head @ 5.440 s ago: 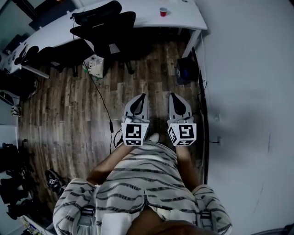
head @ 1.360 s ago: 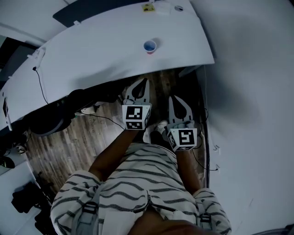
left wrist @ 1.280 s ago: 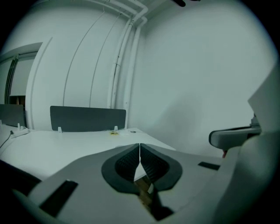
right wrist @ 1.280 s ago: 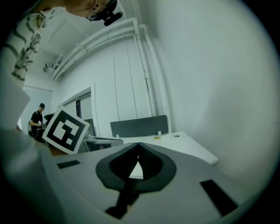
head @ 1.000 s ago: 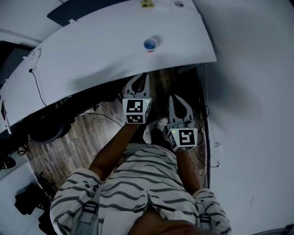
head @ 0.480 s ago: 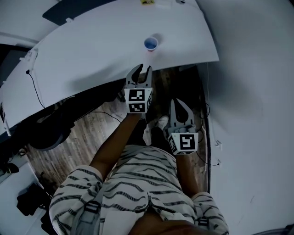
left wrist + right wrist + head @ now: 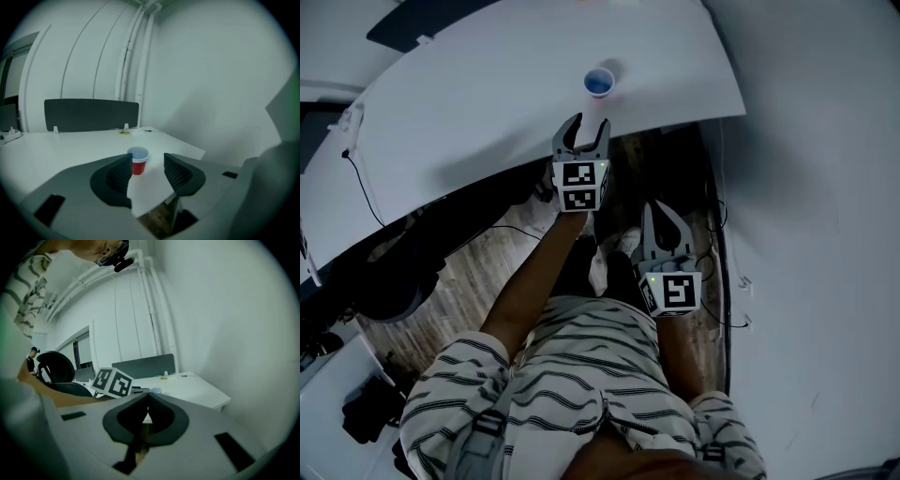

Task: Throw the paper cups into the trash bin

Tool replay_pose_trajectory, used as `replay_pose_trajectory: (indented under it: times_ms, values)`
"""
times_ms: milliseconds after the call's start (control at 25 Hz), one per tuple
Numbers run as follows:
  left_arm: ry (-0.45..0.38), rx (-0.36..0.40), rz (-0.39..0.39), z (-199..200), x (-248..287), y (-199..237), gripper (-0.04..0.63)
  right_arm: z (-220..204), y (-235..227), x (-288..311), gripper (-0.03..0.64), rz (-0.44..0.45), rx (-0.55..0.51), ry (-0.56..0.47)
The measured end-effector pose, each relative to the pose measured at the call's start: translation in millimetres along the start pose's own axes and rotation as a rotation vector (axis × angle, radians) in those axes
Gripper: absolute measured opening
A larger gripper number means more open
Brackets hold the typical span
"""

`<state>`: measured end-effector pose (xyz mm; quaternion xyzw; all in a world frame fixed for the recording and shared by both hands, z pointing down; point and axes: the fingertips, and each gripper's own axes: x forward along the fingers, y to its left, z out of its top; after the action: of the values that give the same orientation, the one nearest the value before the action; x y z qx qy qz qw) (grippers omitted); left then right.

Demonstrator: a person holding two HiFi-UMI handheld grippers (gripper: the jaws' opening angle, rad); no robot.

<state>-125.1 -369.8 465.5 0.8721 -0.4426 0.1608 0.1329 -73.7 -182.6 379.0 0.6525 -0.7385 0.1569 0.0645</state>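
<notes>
- Red on the outside and pale blue within, the paper cup (image 7: 599,82) is seen upright on the white desk (image 7: 469,103), towards its right end and a little in from the near edge.
- The cup is untouched, and no second cup can be made out in any view.
- The left gripper (image 7: 588,127) is held out over the near edge of the desk and is aimed at the cup, which stands ahead of it and apart from it.
- Its jaws are apart and have just been opening. Nothing is between the pads; in the left gripper view the cup is framed in the gap but lies beyond the tips.
- The right gripper (image 7: 663,208) is kept low and near the body, over the wooden floor (image 7: 478,272) and short of the desk. Its jaws are together, with nothing held.
- The step in hand is judged to be the reach for the cup, with no grip made yet.
- For the next move, the left gripper would need to be carried farther over the desk until the cup's wall stands between the pads.
- The jaws would then be closed lightly, since thin paper is likely to be crushed or tipped by a hard squeeze.
- No trash bin is shown in these views, so it would have to be found before the throw.
</notes>
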Motion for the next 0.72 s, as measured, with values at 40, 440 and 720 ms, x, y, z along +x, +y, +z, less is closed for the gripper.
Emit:
replay_pose_trajectory:
  times_ms: [40,440,720]
  values:
    - [0.004,0.004,0.001,-1,4,1,0.208,-2,-1,0,0.009,-0.003,0.004,0.005]
    - [0.042,0.048,-0.001,-14,44,16,0.259,-16,-5,11,0.009,-0.031,0.029,0.040]
    - [0.050,0.055,0.011,-16,67,27,0.275,-21,-4,14,0.009,-0.045,0.037,0.048]
